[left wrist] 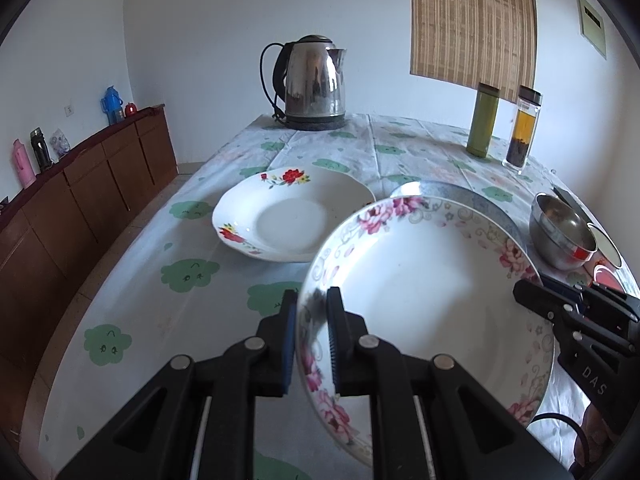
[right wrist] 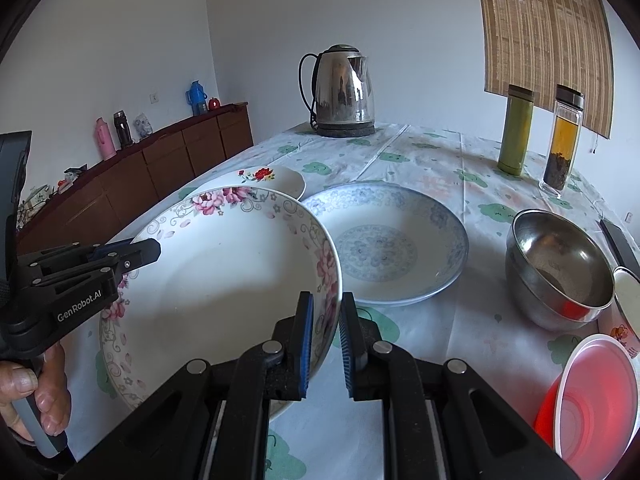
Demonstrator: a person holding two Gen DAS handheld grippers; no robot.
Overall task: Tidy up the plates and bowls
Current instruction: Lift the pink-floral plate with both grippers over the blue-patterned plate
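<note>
A pink-flowered plate (left wrist: 432,300) is held between both grippers above the table. My left gripper (left wrist: 312,300) is shut on its left rim. My right gripper (right wrist: 325,304) is shut on its right rim (right wrist: 328,276). The plate also shows in the right wrist view (right wrist: 224,284). A red-flowered plate (left wrist: 292,212) lies on the tablecloth behind it to the left. A blue-patterned plate (right wrist: 388,244) lies to the right. A steel bowl (right wrist: 556,264) and a red bowl (right wrist: 592,396) stand further right.
A steel kettle (left wrist: 314,82) stands at the table's far end. A green flask (left wrist: 484,120) and a glass tea bottle (left wrist: 524,132) stand at the far right. A dark flat object (right wrist: 622,246) lies by the right edge. A wooden sideboard (left wrist: 80,184) runs along the left wall.
</note>
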